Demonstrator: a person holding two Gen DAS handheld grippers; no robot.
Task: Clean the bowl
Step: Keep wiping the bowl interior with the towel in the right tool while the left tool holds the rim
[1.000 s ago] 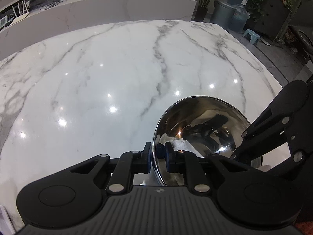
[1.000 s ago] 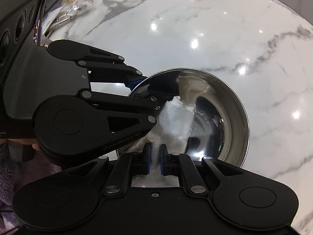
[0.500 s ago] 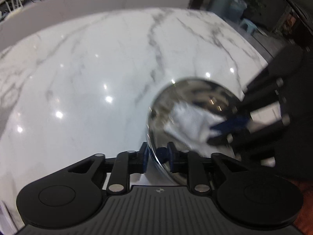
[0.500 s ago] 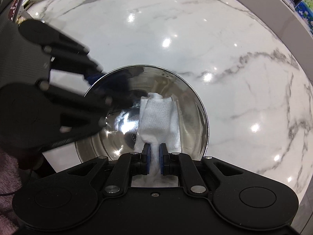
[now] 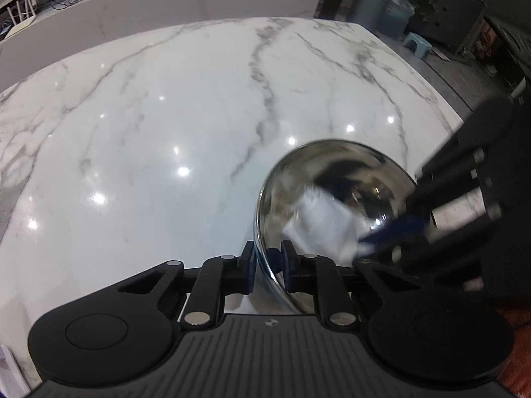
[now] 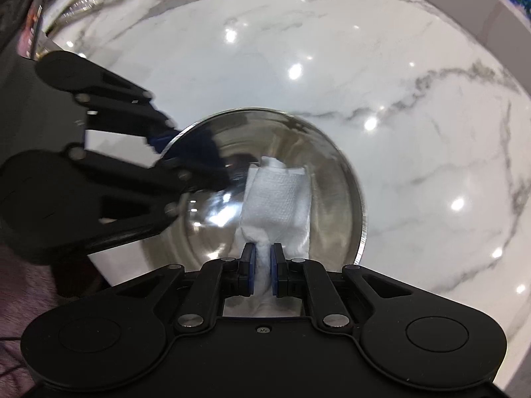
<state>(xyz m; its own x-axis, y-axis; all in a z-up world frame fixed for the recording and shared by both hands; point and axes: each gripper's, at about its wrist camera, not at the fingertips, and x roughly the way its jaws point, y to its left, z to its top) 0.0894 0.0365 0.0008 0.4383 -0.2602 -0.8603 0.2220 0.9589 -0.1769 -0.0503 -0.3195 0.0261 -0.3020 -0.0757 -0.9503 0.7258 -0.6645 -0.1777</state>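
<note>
Steel bowl point(image 5: 335, 199) rim pinched by L hand-held gripper point(image 5: 268, 265); paper towel point(image 6: 277, 199) clamped by R hand-held gripper point(image 6: 262, 265) inside bowl, on marble counter point(image 5: 166, 126).

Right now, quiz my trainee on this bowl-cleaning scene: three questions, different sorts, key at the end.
1. True or false: the left gripper clamps the steel bowl's rim.
2. What do the right gripper's jaws pinch: A sponge, B white paper towel, C brush?
3. Fill in: the bowl is over a ____ countertop.

Key: 1 true; 2 B; 3 marble.
</note>
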